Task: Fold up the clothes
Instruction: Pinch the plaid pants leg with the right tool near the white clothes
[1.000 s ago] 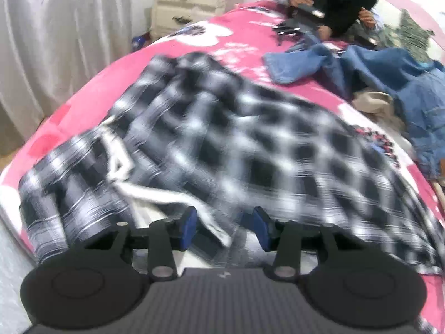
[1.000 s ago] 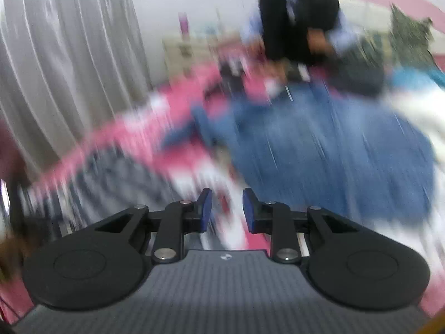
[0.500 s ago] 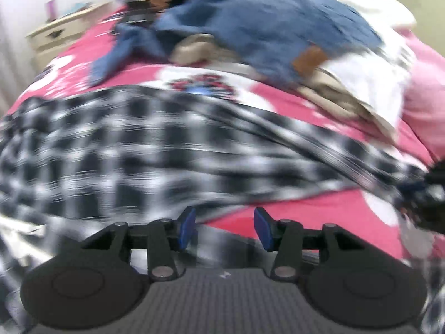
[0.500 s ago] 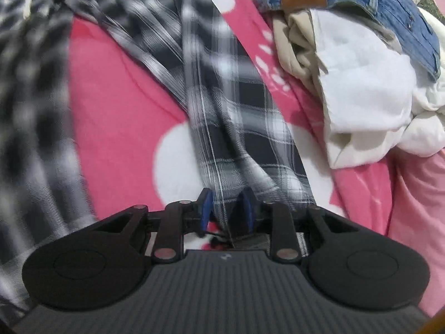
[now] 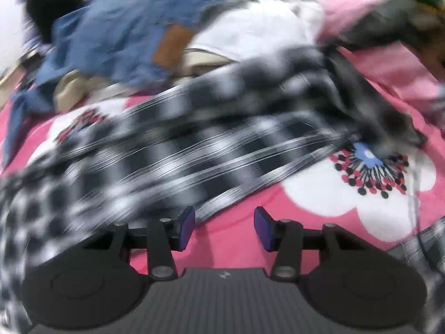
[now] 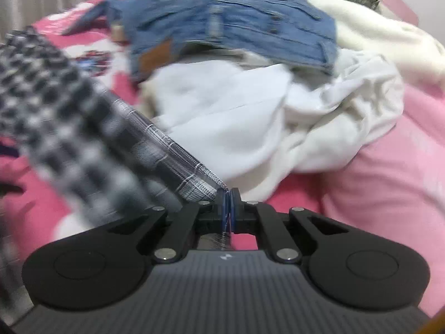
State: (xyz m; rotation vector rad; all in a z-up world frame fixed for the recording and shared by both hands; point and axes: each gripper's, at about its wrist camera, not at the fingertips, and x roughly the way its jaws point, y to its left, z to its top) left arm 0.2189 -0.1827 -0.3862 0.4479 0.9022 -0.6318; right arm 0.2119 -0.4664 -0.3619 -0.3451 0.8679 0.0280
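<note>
Black-and-white plaid cloth, a shirt (image 5: 211,144) by the look of it, lies stretched across the pink flowered bedspread (image 5: 319,194), its long axis running from the lower left of the left wrist view up toward the upper right, where one end is drawn up off the bed. The right gripper (image 6: 228,208) has its jaws pressed together on an edge of that shirt (image 6: 172,164), the fabric trailing away from the pads to the left and upward in its own view. The left gripper (image 5: 224,229) stands about half open with nothing between its pads; only bedspread shows in the gap, and the shirt's near hem lies just beyond and to the left of its left fingertip. So the free hand is the nearer one to the unheld edge, and the coming grasp probably calls for a short reach forward and left. A heap of denim (image 6: 222,22) and white garments (image 6: 278,117) lies behind, close to the shirt's far side.
</note>
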